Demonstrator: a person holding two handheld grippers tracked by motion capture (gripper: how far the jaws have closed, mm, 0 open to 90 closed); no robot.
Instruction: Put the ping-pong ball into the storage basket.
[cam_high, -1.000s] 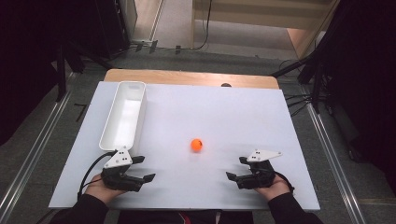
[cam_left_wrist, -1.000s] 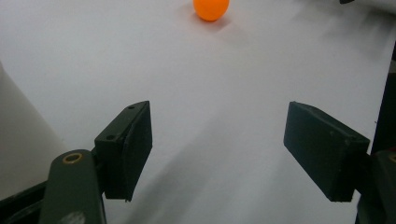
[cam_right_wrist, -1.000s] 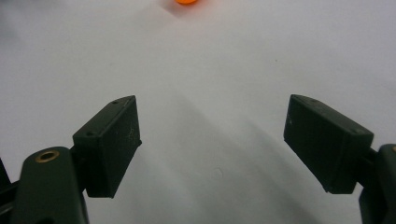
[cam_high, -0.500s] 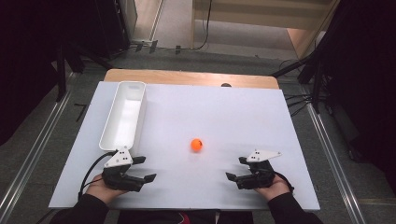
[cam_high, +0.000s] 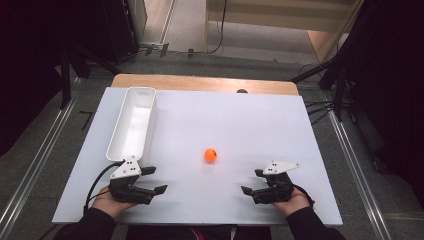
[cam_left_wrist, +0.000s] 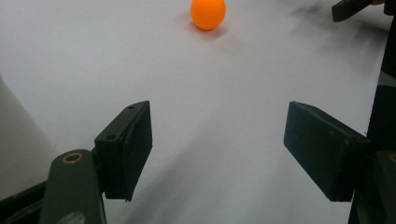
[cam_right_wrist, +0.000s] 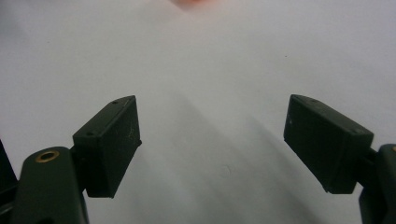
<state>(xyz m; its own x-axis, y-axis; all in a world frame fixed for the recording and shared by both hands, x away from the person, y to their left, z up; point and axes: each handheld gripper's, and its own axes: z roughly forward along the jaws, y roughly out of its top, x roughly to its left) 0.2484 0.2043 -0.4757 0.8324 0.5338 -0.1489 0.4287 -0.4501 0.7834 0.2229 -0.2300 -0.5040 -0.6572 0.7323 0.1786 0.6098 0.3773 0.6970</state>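
Sitting on the white table, the orange ball is between both grippers and a bit farther away. The left gripper and right gripper are spread wide, holding nothing. The right one looks slightly nearer.

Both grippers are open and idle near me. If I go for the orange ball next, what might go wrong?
The orange ball sits loose on the smooth white table; a jaw nudge would likely send it rolling. With the left gripper and right gripper on opposite sides of it, reaching with both risks a collision.
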